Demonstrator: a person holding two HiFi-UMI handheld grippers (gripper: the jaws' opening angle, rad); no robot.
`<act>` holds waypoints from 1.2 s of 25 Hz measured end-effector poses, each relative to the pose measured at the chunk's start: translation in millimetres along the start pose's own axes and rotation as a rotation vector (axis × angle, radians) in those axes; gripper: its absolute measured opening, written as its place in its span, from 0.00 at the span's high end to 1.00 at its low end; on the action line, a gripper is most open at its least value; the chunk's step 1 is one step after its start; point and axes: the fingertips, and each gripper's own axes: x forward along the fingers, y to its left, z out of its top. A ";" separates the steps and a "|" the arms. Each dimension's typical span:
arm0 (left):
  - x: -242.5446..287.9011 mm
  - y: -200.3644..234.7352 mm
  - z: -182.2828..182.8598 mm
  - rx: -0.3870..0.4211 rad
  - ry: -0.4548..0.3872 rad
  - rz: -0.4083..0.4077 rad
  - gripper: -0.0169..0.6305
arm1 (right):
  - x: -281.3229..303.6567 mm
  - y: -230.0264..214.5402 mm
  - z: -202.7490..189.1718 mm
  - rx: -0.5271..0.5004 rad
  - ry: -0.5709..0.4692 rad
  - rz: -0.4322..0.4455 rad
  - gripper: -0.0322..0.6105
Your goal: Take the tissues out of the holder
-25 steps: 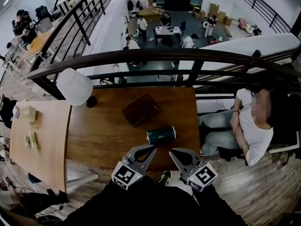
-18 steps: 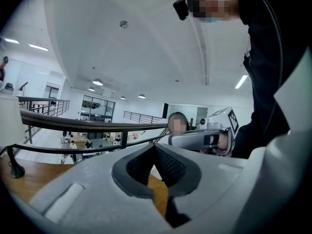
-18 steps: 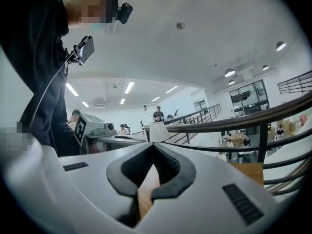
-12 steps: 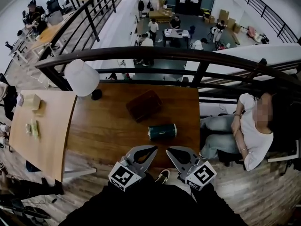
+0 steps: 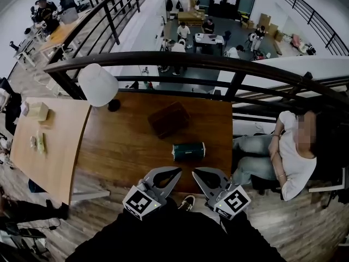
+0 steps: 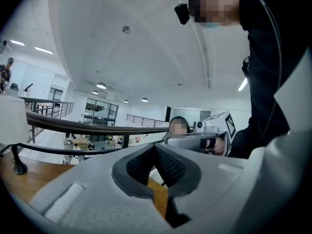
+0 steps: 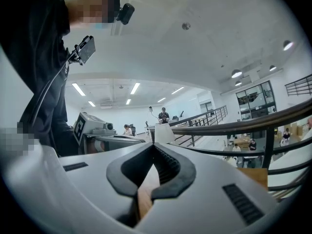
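Observation:
A dark green cylinder [image 5: 188,151] lies on its side on the dark wooden table [image 5: 120,152], near the front. Behind it rests a flat brown box-like holder [image 5: 169,119]; no tissue shows from here. My left gripper [image 5: 178,172] and right gripper [image 5: 194,173] hover side by side at the table's front edge, short of the cylinder, tips pointing at each other. Both are shut with nothing between the jaws. In the left gripper view the left gripper [image 6: 155,148] has its pads pressed together, and in the right gripper view the right gripper [image 7: 153,147] does too.
A lamp with a white shade [image 5: 98,84] stands at the table's back left. A lighter wooden table [image 5: 43,146] with small items adjoins on the left. A dark railing [image 5: 191,63] runs behind the table over a lower floor. A person [image 5: 294,146] sits at the right.
The head view has drifted a little, so the table sits slightly lower and to the right. Both grippers stay shut in the same place at the front edge.

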 end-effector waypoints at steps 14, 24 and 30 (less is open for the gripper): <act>3.1 -4.4 3.3 -0.024 -0.014 -0.028 0.96 | 1.3 2.0 3.1 -0.021 0.000 -0.004 0.94; 3.6 -5.7 -0.1 0.010 -0.003 -0.058 0.96 | 2.2 1.5 0.8 -0.022 0.010 -0.008 0.94; 1.4 -8.0 -2.5 -0.037 -0.002 -0.047 0.96 | 1.3 4.6 -0.4 -0.024 0.008 -0.010 0.94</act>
